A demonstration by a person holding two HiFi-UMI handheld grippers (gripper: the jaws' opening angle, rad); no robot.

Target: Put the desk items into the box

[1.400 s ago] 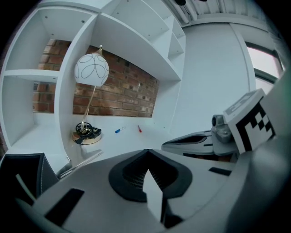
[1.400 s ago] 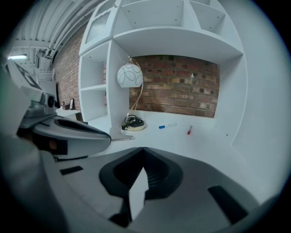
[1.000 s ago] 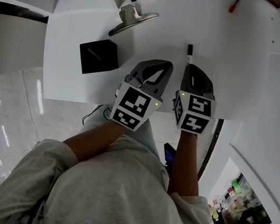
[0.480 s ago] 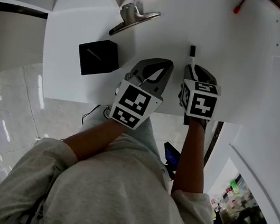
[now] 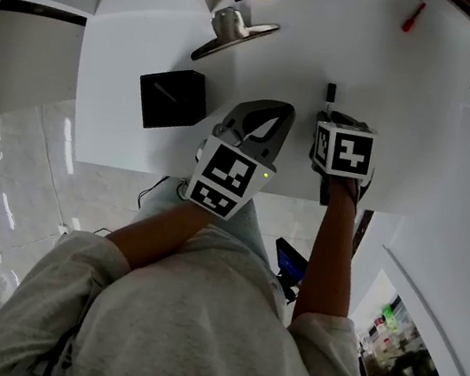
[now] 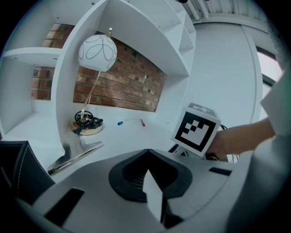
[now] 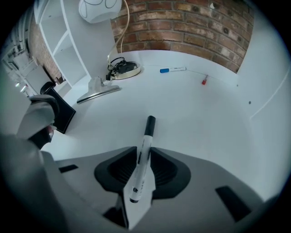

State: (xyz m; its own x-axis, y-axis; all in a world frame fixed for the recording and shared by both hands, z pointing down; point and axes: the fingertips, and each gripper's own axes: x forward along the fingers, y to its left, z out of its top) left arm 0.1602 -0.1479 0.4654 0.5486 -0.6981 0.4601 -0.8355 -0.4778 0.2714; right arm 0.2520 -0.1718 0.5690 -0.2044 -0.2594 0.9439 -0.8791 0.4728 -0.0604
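A white marker with a black cap (image 7: 142,154) lies on the white desk (image 5: 410,114), pointing away from me. It sits between the jaws of my right gripper (image 7: 141,152), which are opening and do not press on it. From the head view only its capped end (image 5: 331,92) pokes out ahead of the right gripper (image 5: 335,119). The left gripper (image 5: 270,117) rests beside it to the left, shut and empty, as its own view shows (image 6: 148,170). The open black box (image 5: 172,98) stands left of both grippers, near the desk's front edge.
A silver metal tool (image 5: 235,34) lies beyond the box. A lamp base with coiled cord (image 7: 122,67) stands at the back, with a blue pen (image 7: 172,70) and a small red item (image 7: 204,81) near the brick wall. White shelves rise at the left.
The right gripper has slid forward over the marker, so less of the marker shows ahead of it. The left gripper has stayed in place.
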